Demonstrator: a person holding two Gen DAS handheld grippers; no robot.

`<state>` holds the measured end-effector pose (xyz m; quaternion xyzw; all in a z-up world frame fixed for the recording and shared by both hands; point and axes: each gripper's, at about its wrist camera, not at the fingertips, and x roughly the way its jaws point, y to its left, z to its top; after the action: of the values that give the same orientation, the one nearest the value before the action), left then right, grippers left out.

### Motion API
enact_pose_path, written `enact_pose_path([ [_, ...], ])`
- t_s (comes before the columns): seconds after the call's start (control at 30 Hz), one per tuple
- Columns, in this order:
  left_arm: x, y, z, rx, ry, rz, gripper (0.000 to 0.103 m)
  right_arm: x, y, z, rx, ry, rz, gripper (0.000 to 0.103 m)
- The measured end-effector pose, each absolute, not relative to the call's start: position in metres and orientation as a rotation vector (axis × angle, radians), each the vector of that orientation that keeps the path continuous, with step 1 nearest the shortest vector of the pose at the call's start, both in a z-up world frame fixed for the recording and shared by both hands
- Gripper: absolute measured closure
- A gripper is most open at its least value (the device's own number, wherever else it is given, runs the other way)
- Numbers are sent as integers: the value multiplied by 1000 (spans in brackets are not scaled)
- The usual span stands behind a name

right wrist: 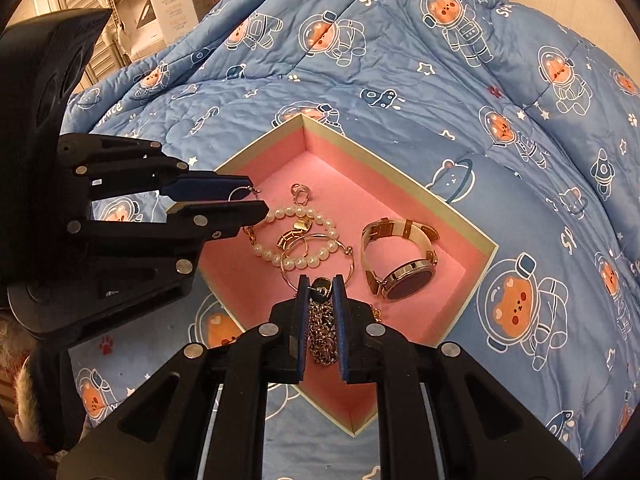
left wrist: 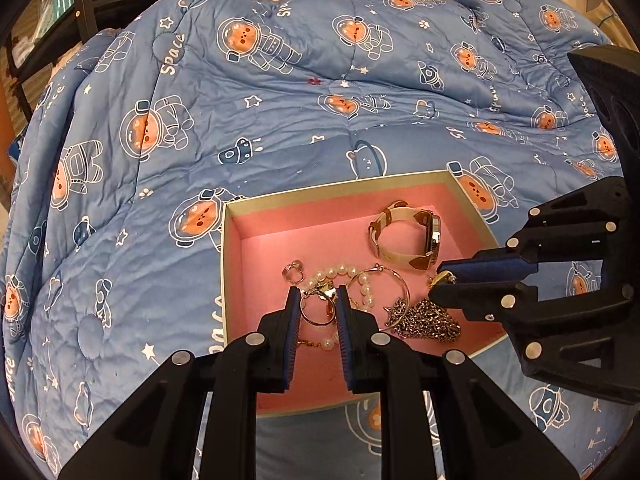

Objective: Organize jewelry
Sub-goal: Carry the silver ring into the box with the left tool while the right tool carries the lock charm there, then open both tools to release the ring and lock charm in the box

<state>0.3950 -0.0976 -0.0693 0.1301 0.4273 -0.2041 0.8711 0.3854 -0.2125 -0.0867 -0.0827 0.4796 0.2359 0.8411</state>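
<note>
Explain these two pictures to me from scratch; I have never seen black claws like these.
There is no robot here: a person holds a two-finger tool in each hand, and each tool carries a wide-angle camera looking along its fingers.

In the left camera's picture, the left tool frames a gold hoop ring inside a pink-lined box, which sits on a blue astronaut quilt. The right tool enters from the side.

In the right camera's picture, the right tool is nearly closed around a chain. A pearl bracelet and a wristwatch also lie in the box.
</note>
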Motion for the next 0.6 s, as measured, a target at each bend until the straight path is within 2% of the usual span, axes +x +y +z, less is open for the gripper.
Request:
enact_pose_path([
  [0.6,417,-104,-94,229,981,-433,86,406,-198,-111,-180,1097,509,91],
])
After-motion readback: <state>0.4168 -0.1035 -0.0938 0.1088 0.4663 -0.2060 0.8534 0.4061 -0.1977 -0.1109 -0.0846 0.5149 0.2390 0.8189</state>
